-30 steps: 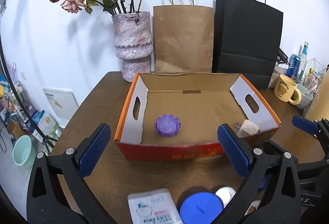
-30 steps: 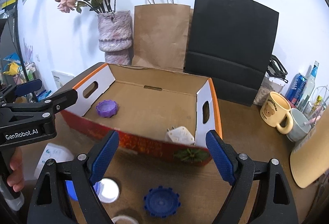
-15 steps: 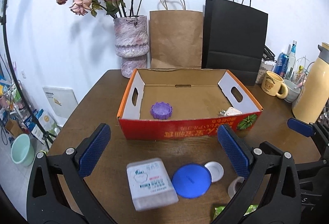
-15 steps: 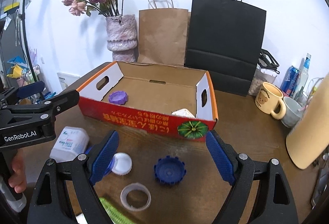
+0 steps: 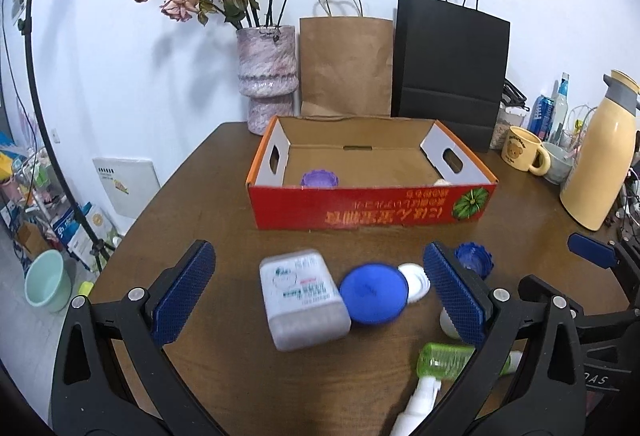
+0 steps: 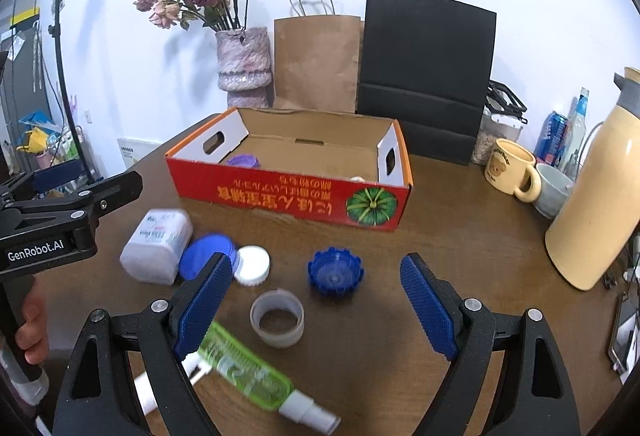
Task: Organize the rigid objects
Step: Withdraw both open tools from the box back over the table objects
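Observation:
A red cardboard box [image 5: 372,209] [image 6: 280,191] sits mid-table with a purple cap [image 5: 319,179] [image 6: 243,160] and a white object [image 5: 441,181] inside. In front lie a white tub [image 5: 302,298] [image 6: 157,244], a blue lid [image 5: 374,292] [image 6: 205,254], a white cap [image 5: 415,280] [image 6: 252,264], a dark blue toothed cap [image 5: 474,259] [image 6: 335,273], a clear ring [image 6: 277,318] and a green spray bottle [image 5: 444,358] [image 6: 244,370]. My left gripper [image 5: 316,294] is open above the tub and lid. My right gripper [image 6: 316,306] is open above the ring and toothed cap.
A vase of dried roses [image 5: 268,75], a brown paper bag [image 5: 346,65] and a black bag [image 5: 450,63] stand behind the box. A yellow mug [image 6: 510,169], a grey cup [image 6: 554,189], a cream thermos [image 6: 596,203] and cans are at the right.
Both grippers have pulled back from the box and toward the table's front. The loose lids, tub and bottle have come into view. Both stay open and empty.

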The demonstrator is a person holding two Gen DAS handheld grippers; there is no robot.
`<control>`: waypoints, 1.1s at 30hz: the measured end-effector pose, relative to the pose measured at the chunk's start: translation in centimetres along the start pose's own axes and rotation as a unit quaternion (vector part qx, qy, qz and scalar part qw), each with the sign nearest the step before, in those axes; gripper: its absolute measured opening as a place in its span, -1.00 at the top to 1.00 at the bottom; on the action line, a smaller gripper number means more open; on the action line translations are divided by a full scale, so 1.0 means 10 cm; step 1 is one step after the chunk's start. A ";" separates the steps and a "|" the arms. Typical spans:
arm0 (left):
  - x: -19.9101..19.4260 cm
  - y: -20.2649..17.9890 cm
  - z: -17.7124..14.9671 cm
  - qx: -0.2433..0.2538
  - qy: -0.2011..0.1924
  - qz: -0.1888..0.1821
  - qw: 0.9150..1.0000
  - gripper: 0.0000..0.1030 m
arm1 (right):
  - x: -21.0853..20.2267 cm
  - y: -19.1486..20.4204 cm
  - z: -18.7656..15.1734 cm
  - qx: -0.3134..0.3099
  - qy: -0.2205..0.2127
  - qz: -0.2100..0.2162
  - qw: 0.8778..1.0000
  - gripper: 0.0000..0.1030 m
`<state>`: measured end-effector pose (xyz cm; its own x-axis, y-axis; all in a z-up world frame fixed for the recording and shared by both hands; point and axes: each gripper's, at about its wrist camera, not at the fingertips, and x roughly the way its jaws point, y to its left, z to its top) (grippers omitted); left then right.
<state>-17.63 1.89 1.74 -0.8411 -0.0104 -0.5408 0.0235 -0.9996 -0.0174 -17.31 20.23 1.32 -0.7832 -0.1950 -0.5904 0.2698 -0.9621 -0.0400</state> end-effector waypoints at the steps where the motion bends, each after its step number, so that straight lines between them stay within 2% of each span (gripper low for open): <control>1: -0.02 0.00 -0.02 0.000 0.001 -0.001 1.000 -1.00 | -0.03 0.01 -0.04 -0.001 0.001 0.000 1.000 -0.75; 17: -0.25 -0.08 -0.44 0.017 0.022 -0.004 1.000 -1.00 | -0.27 -0.03 -0.48 -0.008 0.023 0.003 1.000 -0.75; 33: -0.29 -0.21 -0.71 0.034 0.059 -0.016 0.998 -1.00 | -0.29 -0.01 -0.70 -0.029 0.040 0.005 0.999 -0.75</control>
<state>-11.41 4.26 -2.66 -0.7717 0.0209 -0.6356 -0.0429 -0.9989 0.0193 -11.10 22.24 -2.59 -0.7337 -0.1873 -0.6532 0.3118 -0.9469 -0.0788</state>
